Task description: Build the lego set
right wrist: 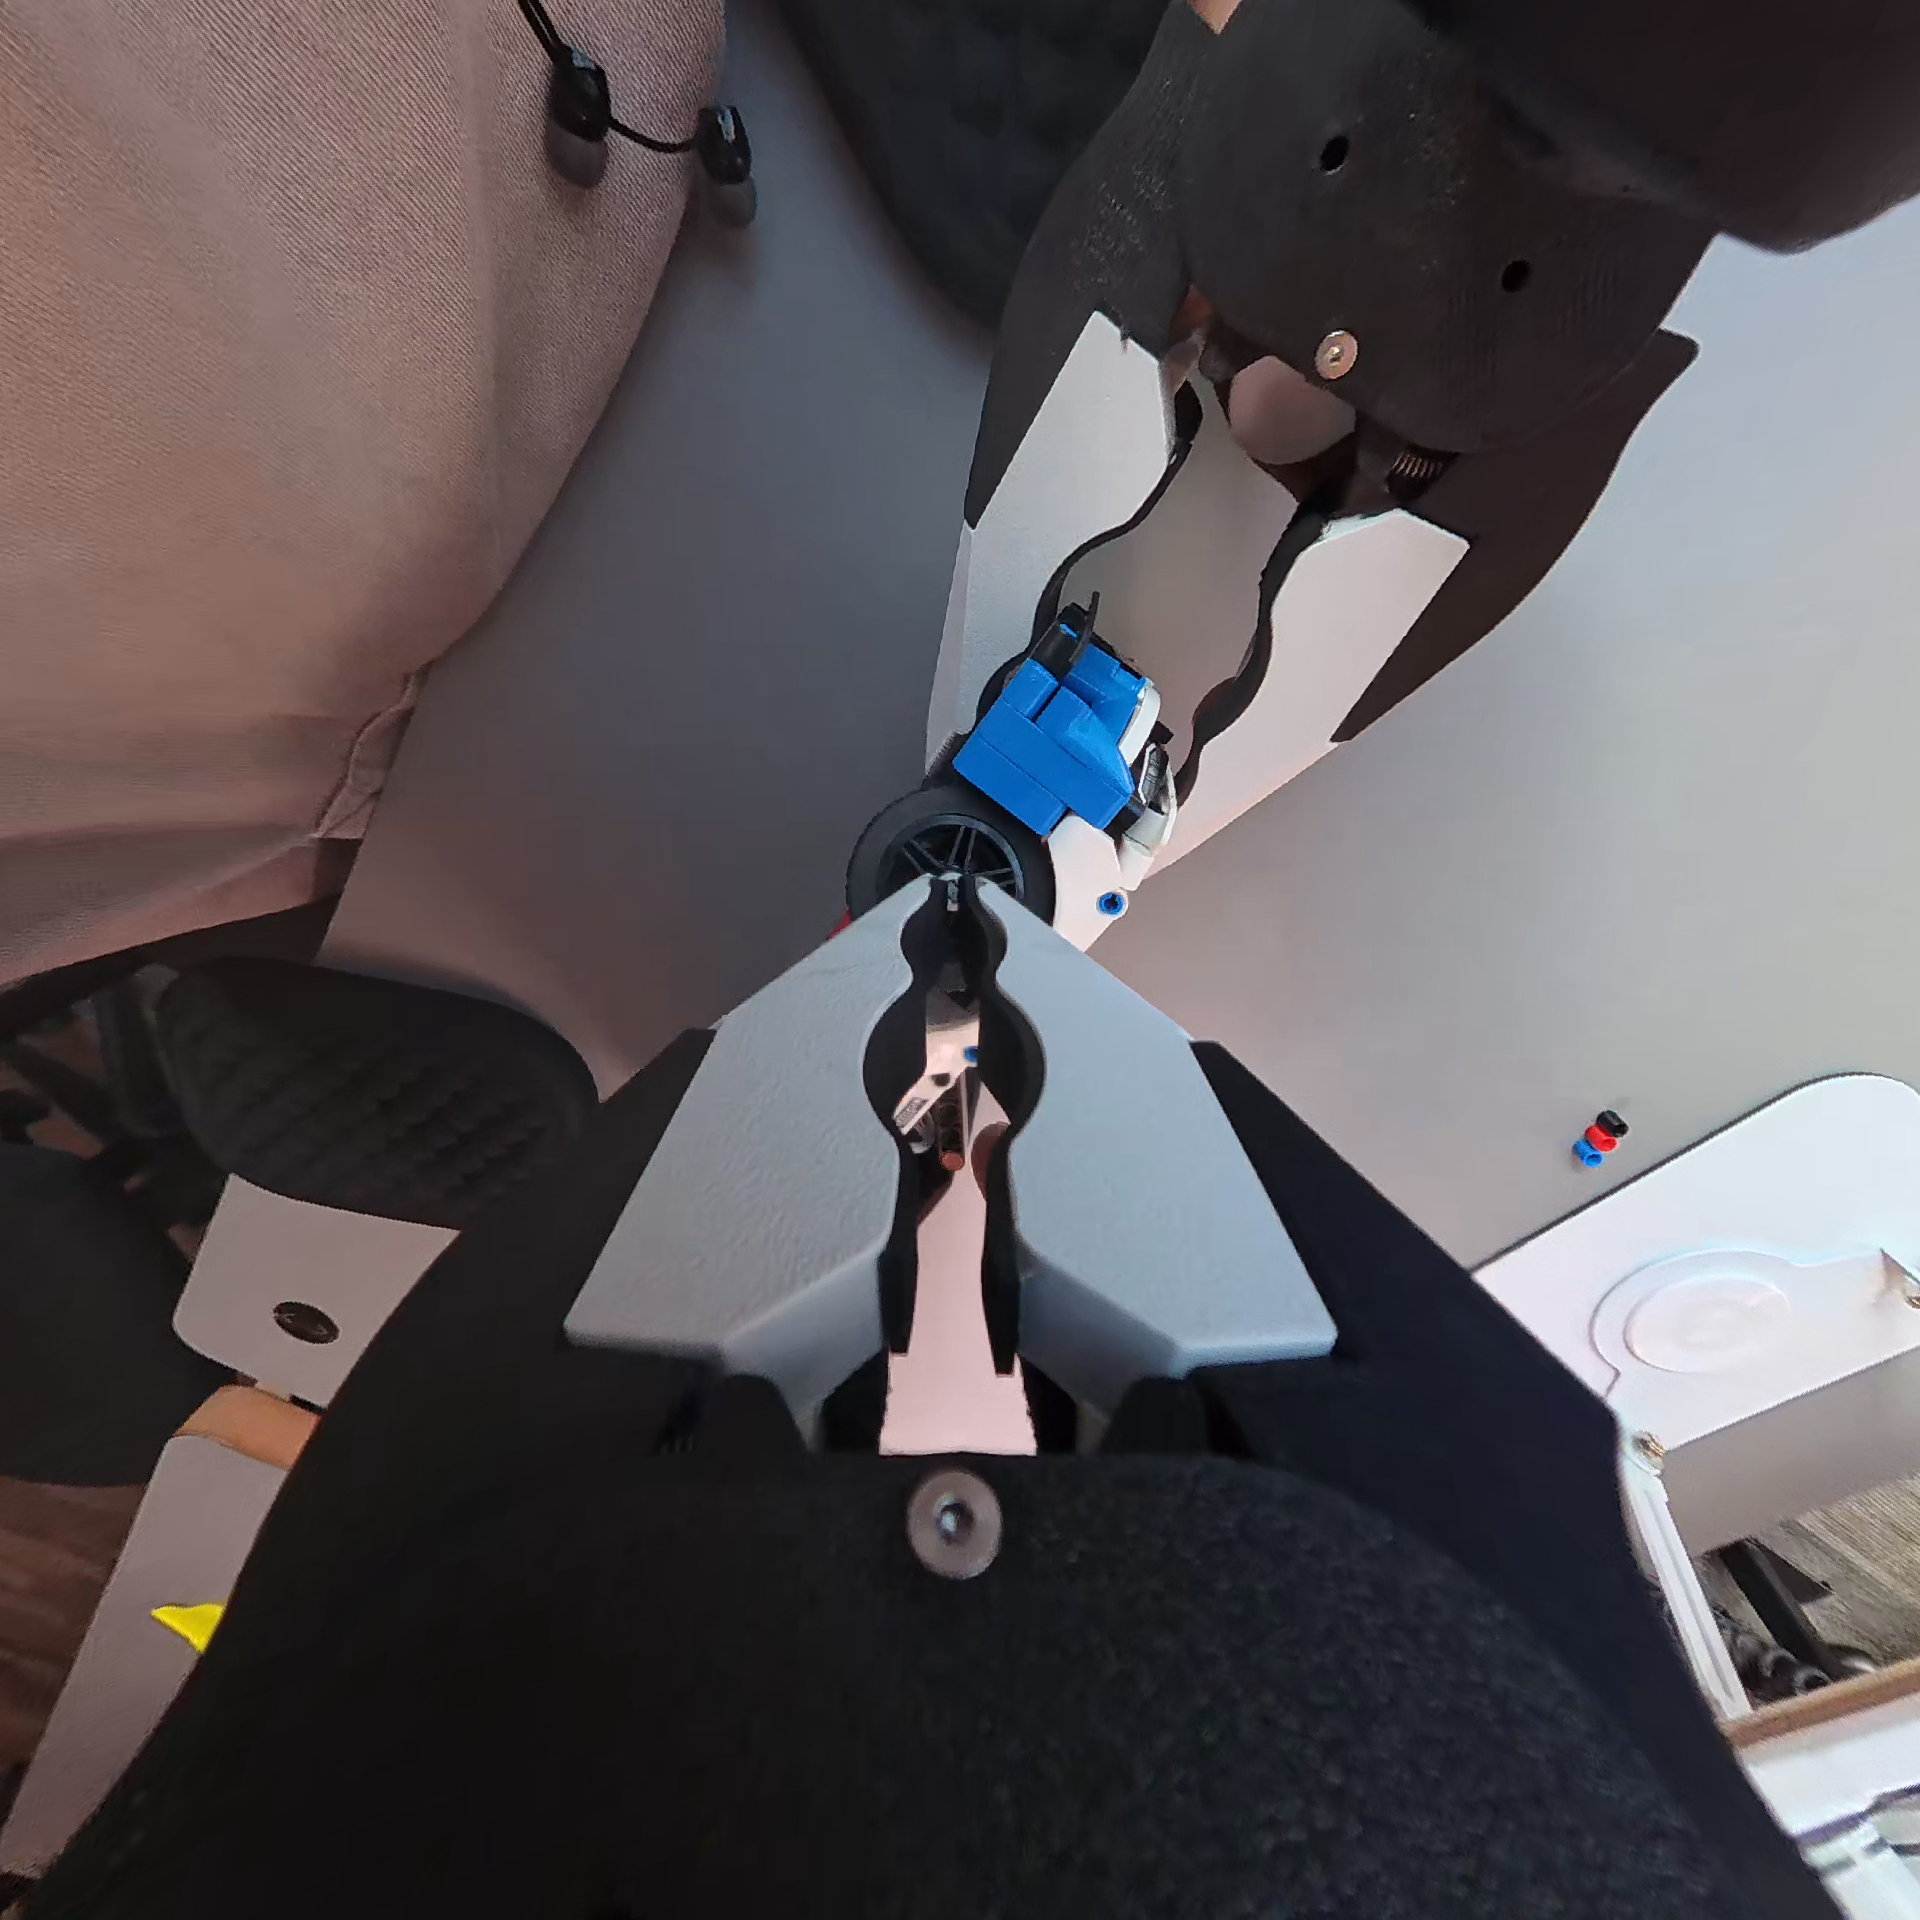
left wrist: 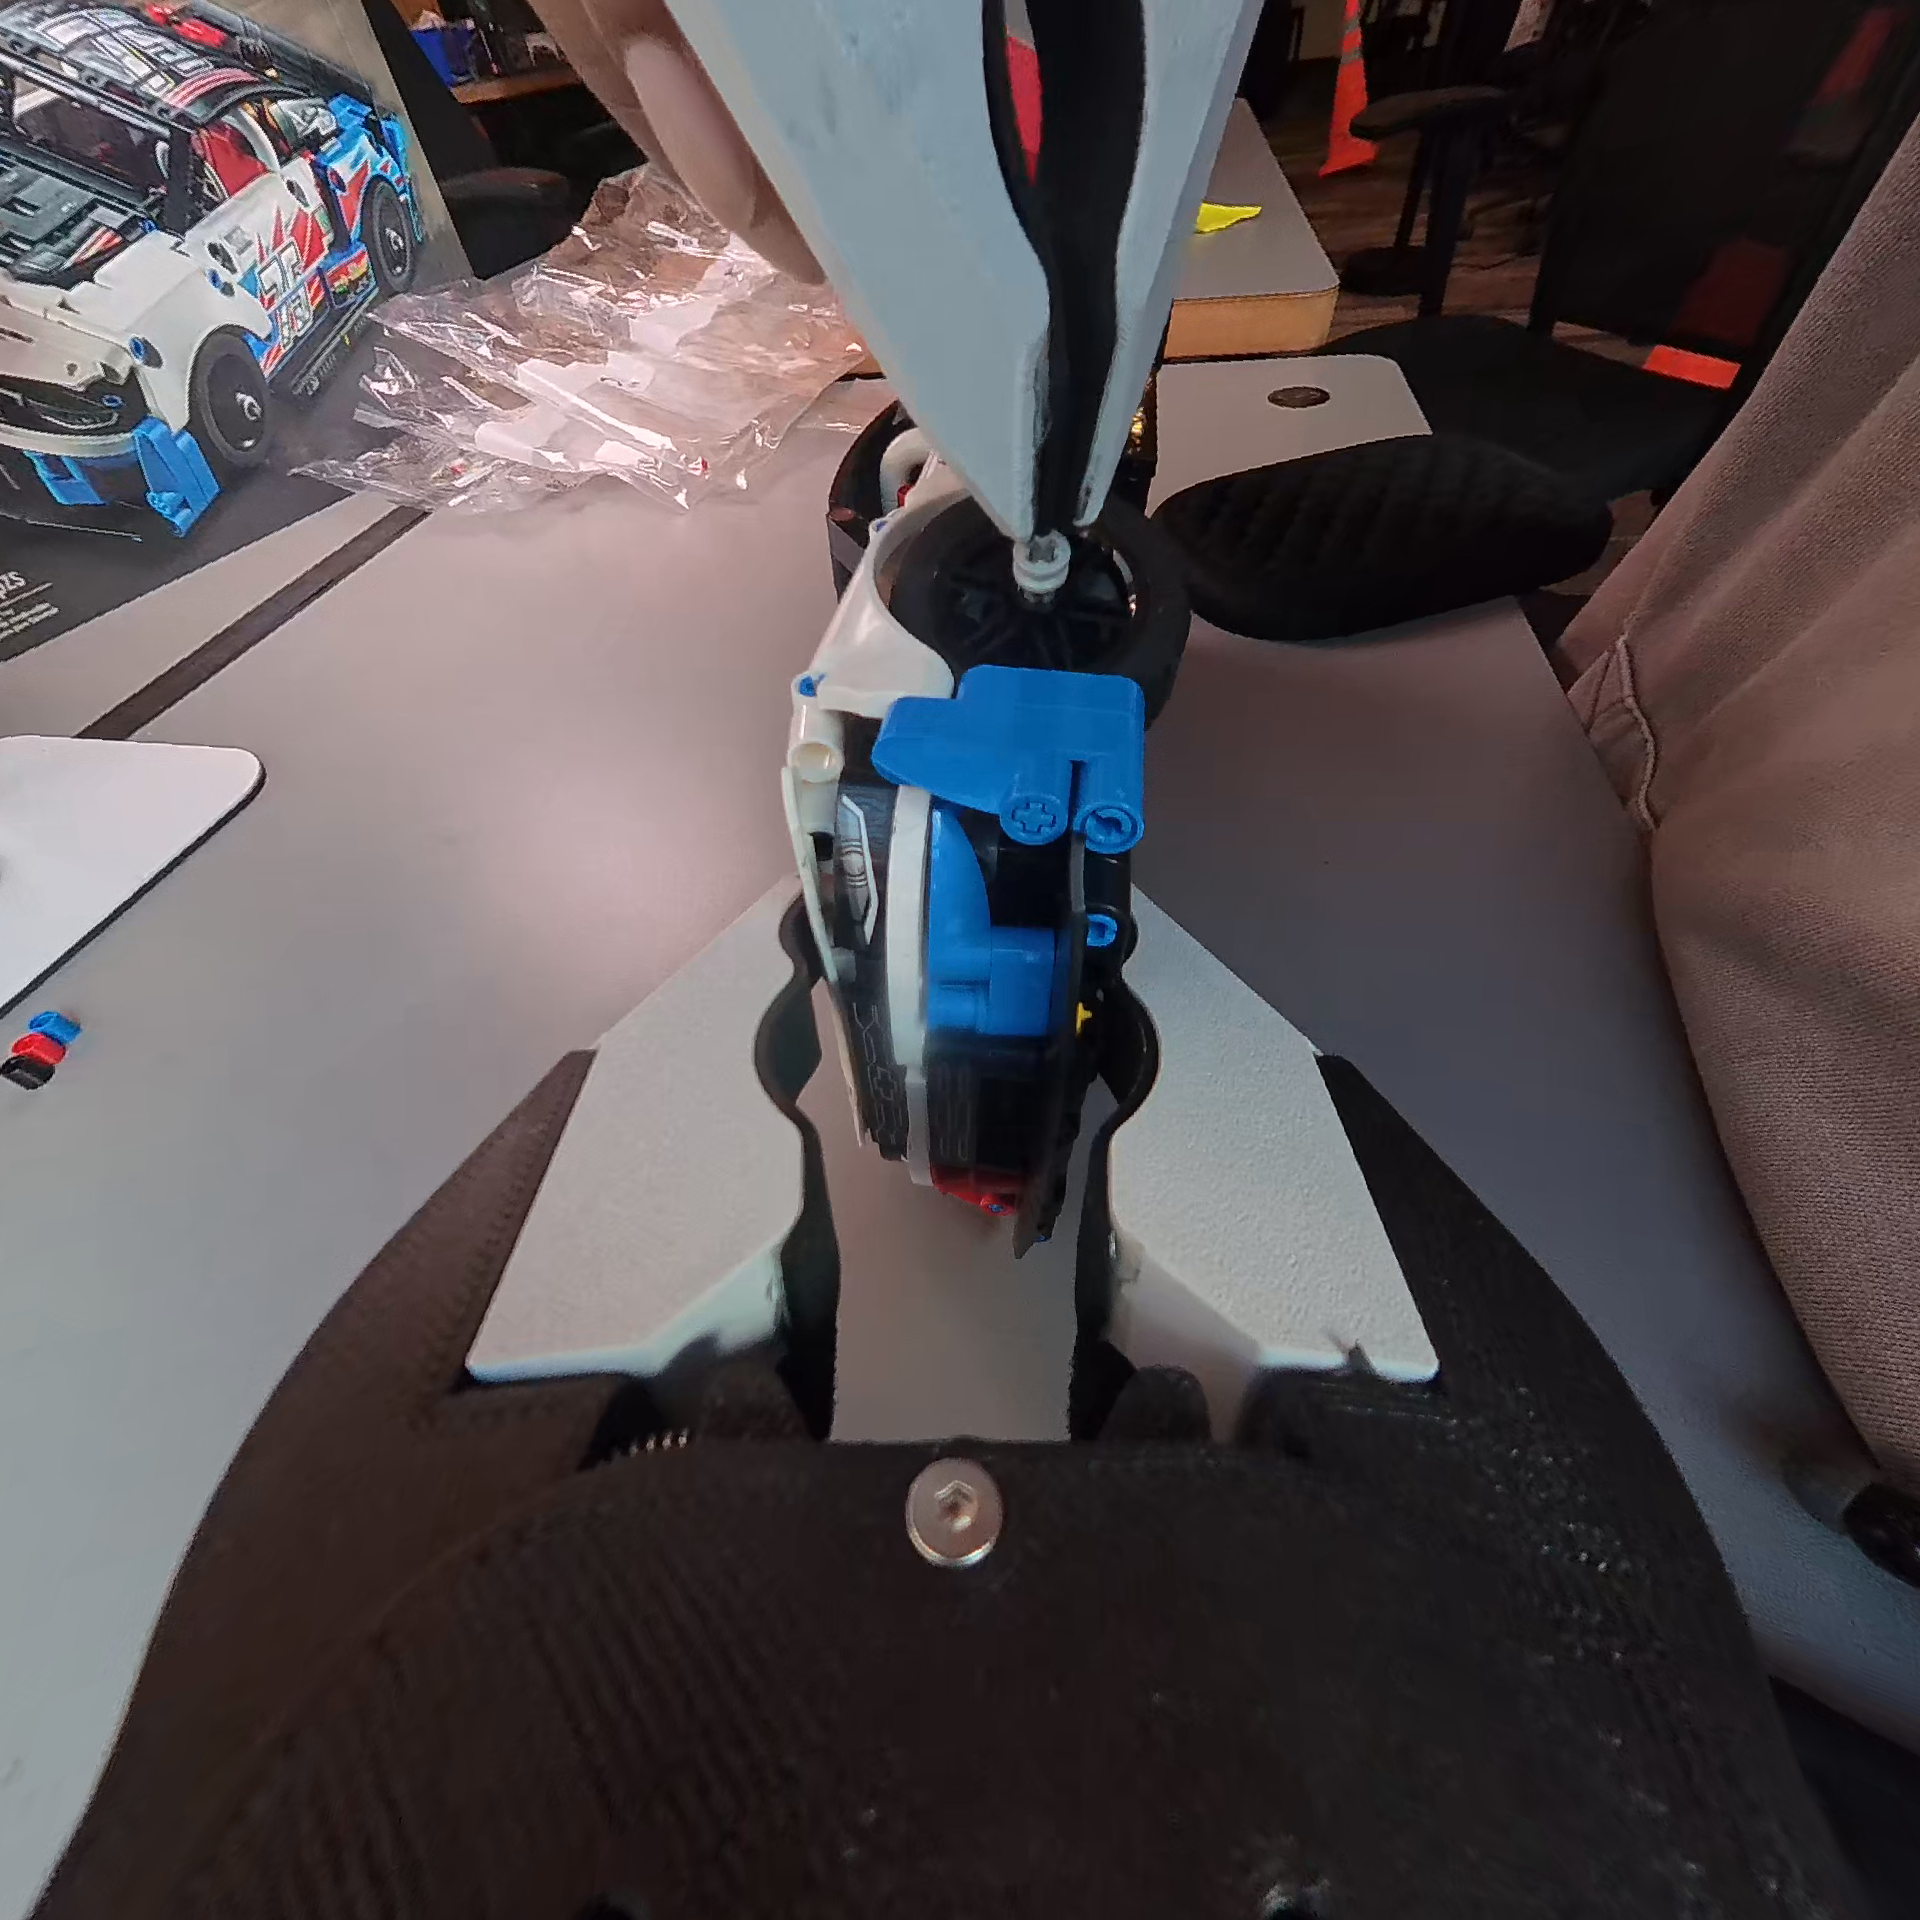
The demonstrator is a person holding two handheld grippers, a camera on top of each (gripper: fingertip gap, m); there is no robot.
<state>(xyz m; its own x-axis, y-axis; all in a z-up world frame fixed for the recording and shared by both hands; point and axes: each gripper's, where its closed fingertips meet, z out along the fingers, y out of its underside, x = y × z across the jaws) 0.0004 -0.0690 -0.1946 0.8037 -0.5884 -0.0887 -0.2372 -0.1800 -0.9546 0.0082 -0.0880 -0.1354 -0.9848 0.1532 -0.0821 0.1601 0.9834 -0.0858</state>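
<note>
I've got the L gripper [left wrist: 961, 1049] clamped on the lego car assembly [left wrist: 966, 935], jaws about half closed, pressing on both sides of the white/blue/black body and holding it above the counter [left wrist: 468, 779]. The R gripper [left wrist: 1051, 520] comes in from the far side, jaws nearly together and pinching a small light-grey pin [left wrist: 1042, 561] whose tip sits right at the hub of the black wheel [left wrist: 1039, 613]. In the right wrist view the pin is barely visible at the jaw tips, so I can't tell how deep it's seated.

Risks from here, as I judge them:
- Pin goes in off-axis and jams or pops out of the R jaws, since the grip is only on its very end.
- Push force w/o enough counter-hold could make the assembly rotate or slip in the L jaws, as they grip a curved, uneven body.
- Pressing hard on the wheel could knock loose the blue piece [left wrist: 1023, 748] just beside it.

Containers: clear plastic bags [left wrist: 582, 384] lie by the box w/ the car picture [left wrist: 187, 239], holding a few white parts. The white tray [left wrist: 104, 831] edge is in view, contents not visible. A few small blue, red and black pins [left wrist: 42, 1044] sit loose on the counter near it.
</note>
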